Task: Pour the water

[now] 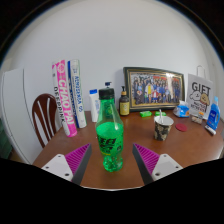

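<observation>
A wide-angle view looks forward along a hand-held gripper (113, 163) over a round wooden table (190, 143). Its two fingers, each with a pink pad, stand spread apart. Between them, just ahead of the fingertips (84, 152), a green plastic bottle (110, 136) stands upright on the table. It has a black cap (106, 93), which looks to be on. There appears to be a gap between the bottle and each finger, so the gripper is not pinching it.

Beyond the bottle and off to one side sits a cup (163, 126) with a patterned wall, well apart from the bottle; this is probably where the water is meant to go. Whether it holds anything cannot be told from here.

Further back along the wall stand tall cardboard boxes (68, 96), a white bottle (95, 104), a small dark bottle (124, 101), a framed group photograph (154, 87) and a box marked GIFT (199, 98). A wooden chair (44, 115) sits at the table's far side.

Judging by this, the pouring has barely begun: the bottle is not yet gripped or lifted, and its cap seems unopened. Still to come are closing on the bottle, carrying it to the cup and tipping it
</observation>
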`<move>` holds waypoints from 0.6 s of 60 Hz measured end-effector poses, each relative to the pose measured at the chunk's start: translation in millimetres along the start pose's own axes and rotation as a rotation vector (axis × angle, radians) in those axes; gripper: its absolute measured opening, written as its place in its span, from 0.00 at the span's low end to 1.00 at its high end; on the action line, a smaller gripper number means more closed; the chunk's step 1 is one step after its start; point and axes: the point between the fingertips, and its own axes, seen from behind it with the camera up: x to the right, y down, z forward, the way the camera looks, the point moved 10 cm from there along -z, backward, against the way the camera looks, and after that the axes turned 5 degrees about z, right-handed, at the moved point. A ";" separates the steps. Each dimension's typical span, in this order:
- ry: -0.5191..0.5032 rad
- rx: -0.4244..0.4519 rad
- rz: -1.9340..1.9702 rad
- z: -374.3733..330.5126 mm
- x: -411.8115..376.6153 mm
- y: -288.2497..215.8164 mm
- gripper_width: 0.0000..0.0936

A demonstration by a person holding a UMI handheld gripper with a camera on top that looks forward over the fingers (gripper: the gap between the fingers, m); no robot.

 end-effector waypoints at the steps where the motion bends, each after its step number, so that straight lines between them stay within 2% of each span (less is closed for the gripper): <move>1: 0.003 0.007 0.002 5.8 -0.8 0.1 0.91; 6: 0.009 0.028 0.014 34.1 -5.9 3.7 0.89; 10: 0.022 0.039 0.010 49.1 -6.5 6.9 0.82; 14: 0.041 0.047 -0.009 62.3 -6.9 12.0 0.72; 18: 0.071 0.065 -0.030 66.4 -3.7 12.5 0.54; 32: 0.046 0.095 -0.087 61.8 -3.2 14.8 0.36; 36: 0.034 0.093 -0.095 59.7 -4.5 11.0 0.36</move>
